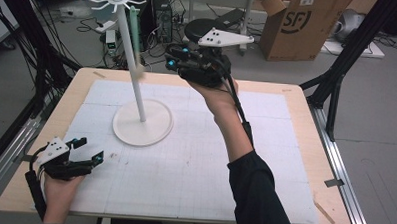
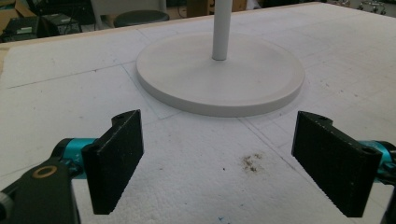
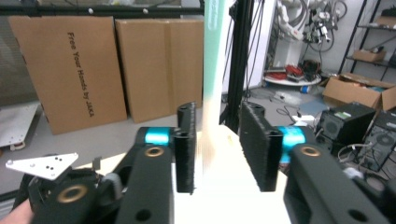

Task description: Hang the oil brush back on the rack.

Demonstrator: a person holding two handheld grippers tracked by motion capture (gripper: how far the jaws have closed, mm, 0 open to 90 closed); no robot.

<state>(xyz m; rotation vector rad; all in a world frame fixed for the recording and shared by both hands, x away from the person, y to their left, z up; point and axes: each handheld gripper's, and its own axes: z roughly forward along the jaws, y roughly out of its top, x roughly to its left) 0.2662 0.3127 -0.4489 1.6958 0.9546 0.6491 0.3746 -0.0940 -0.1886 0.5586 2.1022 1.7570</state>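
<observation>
A wooden worktop [image 1: 305, 146] covered by a white gridded foam sheet [image 1: 194, 162] stands in a cluttered workshop, with cardboard boxes [image 1: 302, 25], cables and black frame legs on the grey floor beyond.

The right gripper [image 1: 172, 61] is held up over the far edge of the worktop. In the right gripper view its black ribbed fingers [image 3: 254, 144] stand apart with a pale green, cream-ended strip [image 3: 212, 93] rising between them. The strip is motion-blurred, so whether either pad touches it is hard to make out, and its top is cut off at the frame edge. From the high view the same strip [image 1: 135, 35] hangs blurred beside the stand's pole, up near the hooks.

The left gripper [image 1: 91, 151] rests low at the near left corner of the foam sheet, its fingers [image 2: 116, 158] spread wide and holding nothing, with a small brown stain [image 2: 250, 161] on the foam ahead of them.

A white stand [image 1: 142, 122] sits left of centre on the sheet: a round flat base, a thin pole and a ring of short hooks [image 1: 116, 0] at the top. In the left gripper view the pole [image 2: 222, 28] is cut off above the base.

A black stool [image 1: 202, 28] stands behind the worktop, partly hidden by the raised right gripper and its grey three-cornered plate [image 1: 224, 39].
</observation>
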